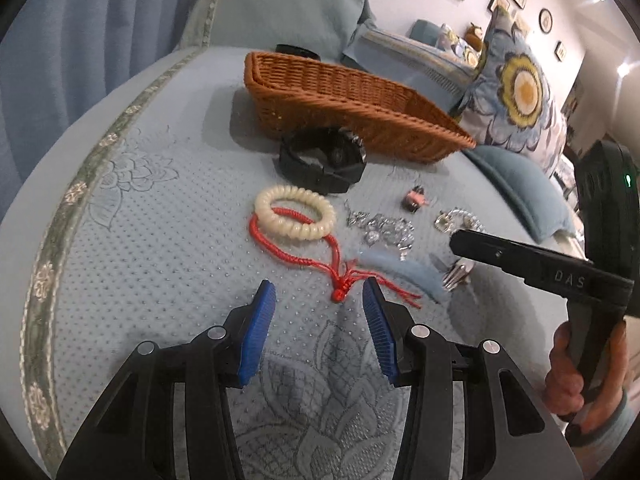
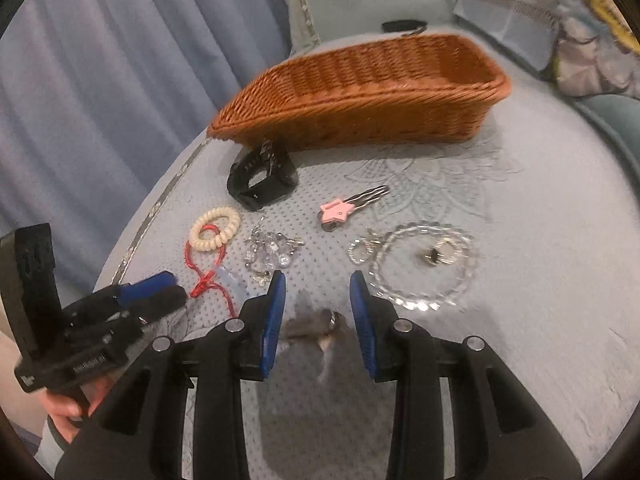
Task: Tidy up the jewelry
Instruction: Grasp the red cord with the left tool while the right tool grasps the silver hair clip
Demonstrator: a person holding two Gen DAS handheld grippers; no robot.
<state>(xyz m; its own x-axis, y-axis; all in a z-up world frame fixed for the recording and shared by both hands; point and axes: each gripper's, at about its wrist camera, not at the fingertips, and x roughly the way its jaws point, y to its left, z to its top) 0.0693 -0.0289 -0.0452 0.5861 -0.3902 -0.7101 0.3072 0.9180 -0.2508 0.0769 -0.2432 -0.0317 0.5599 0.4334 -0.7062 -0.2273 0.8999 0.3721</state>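
Jewelry lies scattered on a pale blue bedspread (image 1: 160, 240) in front of a brown wicker basket (image 1: 352, 108). My left gripper (image 1: 319, 283) stands open just above the knot of a red cord bracelet (image 1: 336, 260), which lies partly under a cream spiral band (image 1: 296, 216). My right gripper (image 2: 318, 276) is open too, over a small blurred grey piece with a ring (image 2: 324, 326). Just past it to the right lies a clear bead bracelet (image 2: 424, 272). A crystal cluster (image 2: 272, 248), a pink star clip (image 2: 340, 210) and a black watch (image 2: 260, 184) lie between the grippers and the basket (image 2: 360, 92).
Blue curtains (image 2: 100, 80) hang past the bed's left edge. Flowered pillows (image 1: 516, 92) are stacked at the right. A light blue clip (image 1: 400, 268) lies by the red cord. Each view shows the other gripper (image 1: 460, 242) (image 2: 176, 288) and the hand (image 1: 580, 368) that holds it.
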